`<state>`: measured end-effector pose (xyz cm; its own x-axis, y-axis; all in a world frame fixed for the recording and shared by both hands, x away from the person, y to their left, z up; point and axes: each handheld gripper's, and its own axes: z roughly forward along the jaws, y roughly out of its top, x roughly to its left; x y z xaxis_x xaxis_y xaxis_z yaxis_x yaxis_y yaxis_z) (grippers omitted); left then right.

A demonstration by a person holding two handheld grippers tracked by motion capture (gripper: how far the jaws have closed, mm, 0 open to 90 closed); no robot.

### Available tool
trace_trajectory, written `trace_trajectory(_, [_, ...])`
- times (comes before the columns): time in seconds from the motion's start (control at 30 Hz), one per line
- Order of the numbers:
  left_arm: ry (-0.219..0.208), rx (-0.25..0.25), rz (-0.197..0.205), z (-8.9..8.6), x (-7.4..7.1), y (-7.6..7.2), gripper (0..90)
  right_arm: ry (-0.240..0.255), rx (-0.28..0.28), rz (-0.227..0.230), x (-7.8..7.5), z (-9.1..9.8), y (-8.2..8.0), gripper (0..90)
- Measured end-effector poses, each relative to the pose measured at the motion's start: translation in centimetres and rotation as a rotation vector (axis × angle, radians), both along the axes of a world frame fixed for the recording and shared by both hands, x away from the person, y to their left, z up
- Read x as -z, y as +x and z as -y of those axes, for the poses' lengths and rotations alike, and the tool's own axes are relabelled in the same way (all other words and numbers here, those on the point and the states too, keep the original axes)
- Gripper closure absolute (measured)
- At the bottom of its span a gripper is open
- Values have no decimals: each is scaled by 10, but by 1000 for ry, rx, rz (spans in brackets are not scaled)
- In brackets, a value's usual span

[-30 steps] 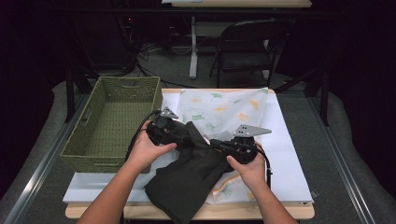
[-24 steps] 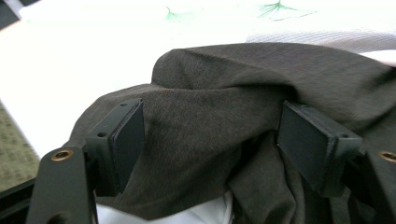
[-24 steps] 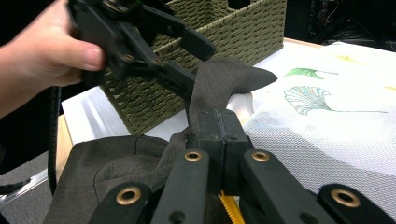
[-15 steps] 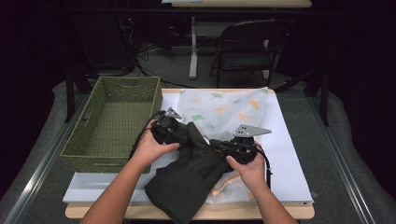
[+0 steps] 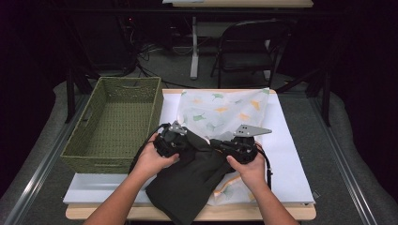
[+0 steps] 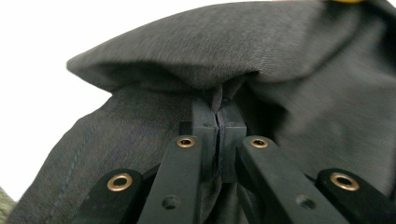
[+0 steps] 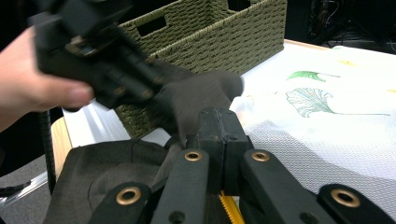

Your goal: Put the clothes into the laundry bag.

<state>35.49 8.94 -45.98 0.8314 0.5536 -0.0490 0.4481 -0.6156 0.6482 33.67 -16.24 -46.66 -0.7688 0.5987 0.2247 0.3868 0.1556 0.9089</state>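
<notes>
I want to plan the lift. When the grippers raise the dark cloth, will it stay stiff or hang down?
The dark cloth will probably hang limp: it already folds and bulges where the left gripper pinches it. It seems light, since thin edges suffice to grip it. Its woven surface looks matte, so slipping from the right gripper seems unlikely.

1. A wooden table (image 5: 263, 213) carries everything, its pale edge showing along the near side.
2. A white sheet (image 5: 286, 140) covers most of the tabletop.
3. A green woven basket (image 5: 117, 124) sits at nine o'clock, touching the sheet's left edge.
4. A leaf-printed cloth (image 5: 225, 108) spreads from centre toward twelve o'clock.
5. A dark garment (image 5: 187, 183) lies at six o'clock, overlapping the printed cloth and overhanging the near edge.
</notes>
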Motion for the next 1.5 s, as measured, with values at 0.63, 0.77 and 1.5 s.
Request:
trace_trajectory(0.63, [-18, -12, -29, 24, 27, -12, 888, 54, -59, 42, -29, -19, -2, 900])
trace_trajectory(0.77, [-30, -25, -34, 22, 30, -10, 887, 42, -79, 41, -27, -18, -15, 900])
trace_trajectory(1.5, [-124, -51, 42, -19, -4, -35, 573, -5, -68, -9, -1, -11, -23, 900])
